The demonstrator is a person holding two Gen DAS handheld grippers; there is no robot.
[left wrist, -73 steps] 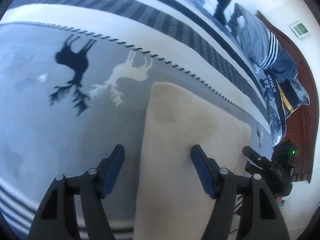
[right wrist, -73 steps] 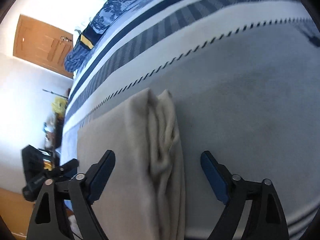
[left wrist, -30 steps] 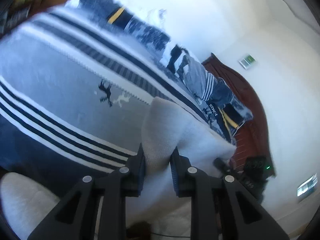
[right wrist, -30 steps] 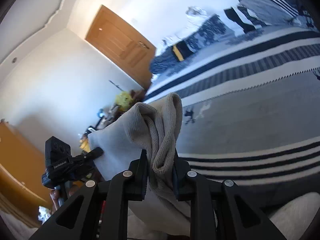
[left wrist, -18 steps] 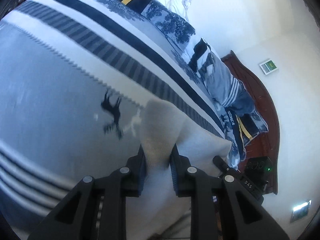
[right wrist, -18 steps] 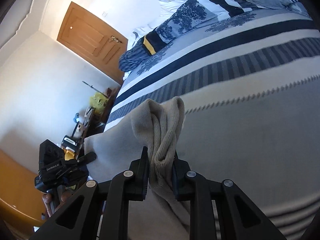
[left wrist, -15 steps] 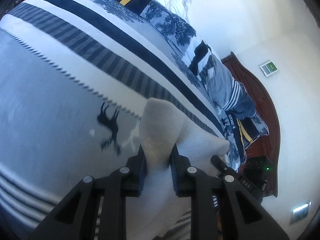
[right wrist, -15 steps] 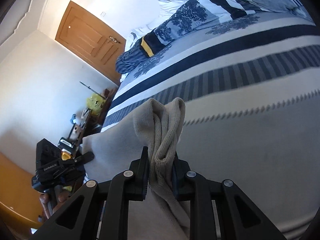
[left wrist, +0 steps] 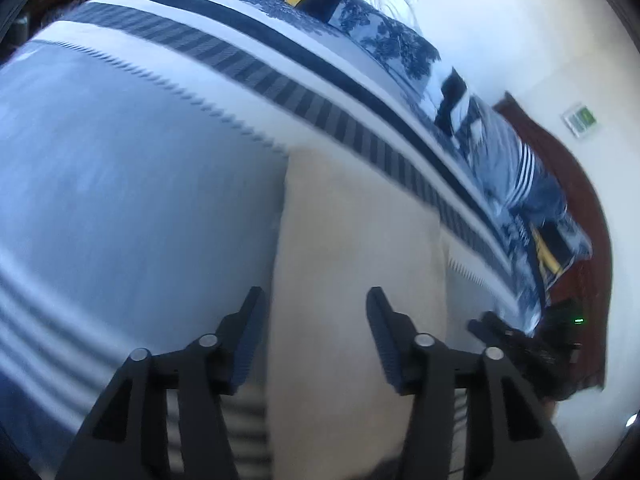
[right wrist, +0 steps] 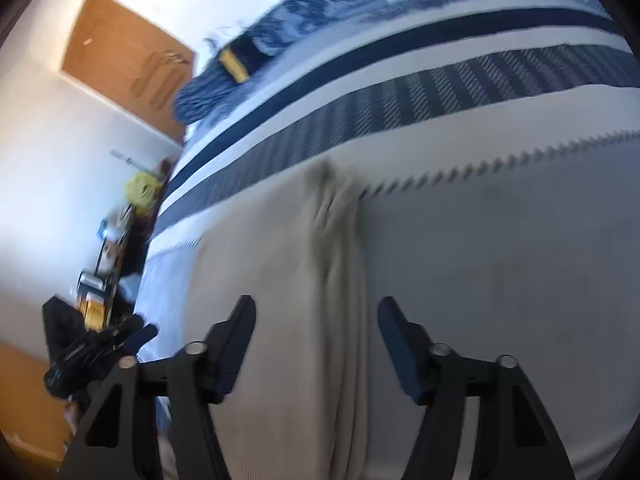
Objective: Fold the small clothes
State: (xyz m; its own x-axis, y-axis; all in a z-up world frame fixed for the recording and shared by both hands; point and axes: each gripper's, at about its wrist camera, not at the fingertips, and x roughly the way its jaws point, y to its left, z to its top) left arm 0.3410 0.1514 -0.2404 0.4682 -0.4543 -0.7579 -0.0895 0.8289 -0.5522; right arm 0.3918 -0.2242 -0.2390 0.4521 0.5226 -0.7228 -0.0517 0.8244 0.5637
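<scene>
Both tools, left tool (left wrist: 314, 332) and right tool (right wrist: 316, 344), have just opened; the beige garment (left wrist: 356, 264) now lies released on the bed (left wrist: 120, 184). Fold placed.

I count one beige garment (left wrist: 356, 248) lying on one striped bedspread (left wrist: 132, 184) — a single piece of clothing, no second one near it. I have two grippers, my left gripper (left wrist: 314, 334) and my right gripper (right wrist: 316, 346), each with two blue-padded fingers (left wrist: 248, 328). Farther off I see one wooden door (right wrist: 128, 60) — and one yellow bag (right wrist: 141, 192) below it.
</scene>
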